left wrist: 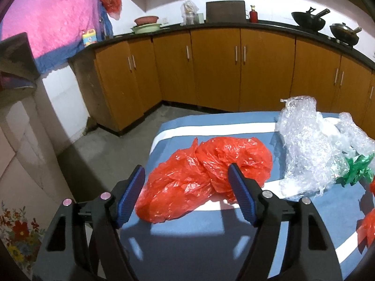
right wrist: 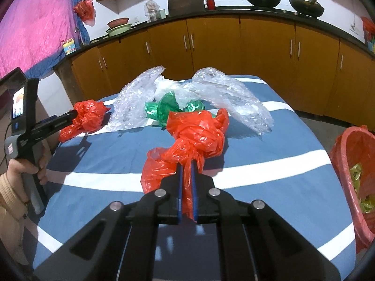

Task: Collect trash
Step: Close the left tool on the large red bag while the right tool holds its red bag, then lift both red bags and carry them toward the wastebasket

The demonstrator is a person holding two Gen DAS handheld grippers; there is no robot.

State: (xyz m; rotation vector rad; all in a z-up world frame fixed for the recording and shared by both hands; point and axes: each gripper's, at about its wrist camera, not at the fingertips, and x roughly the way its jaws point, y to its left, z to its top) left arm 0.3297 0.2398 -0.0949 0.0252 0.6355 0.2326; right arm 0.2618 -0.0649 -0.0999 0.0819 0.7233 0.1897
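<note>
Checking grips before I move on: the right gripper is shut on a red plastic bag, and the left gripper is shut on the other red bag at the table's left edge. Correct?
Not quite. The left gripper is open, its fingers spread either side of the other red bag without clamping it, as the left wrist view shows. The right gripper is indeed shut on a red plastic bag.

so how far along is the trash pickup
Done: the red-lined bin beside the table already holds some shiny scraps. In hand: the right tool is shut on a knotted red bag, not yet binned. The left tool is open around a second red bag, ungripped. Left on the blue striped table: bubble wrap and green plastic.
</note>
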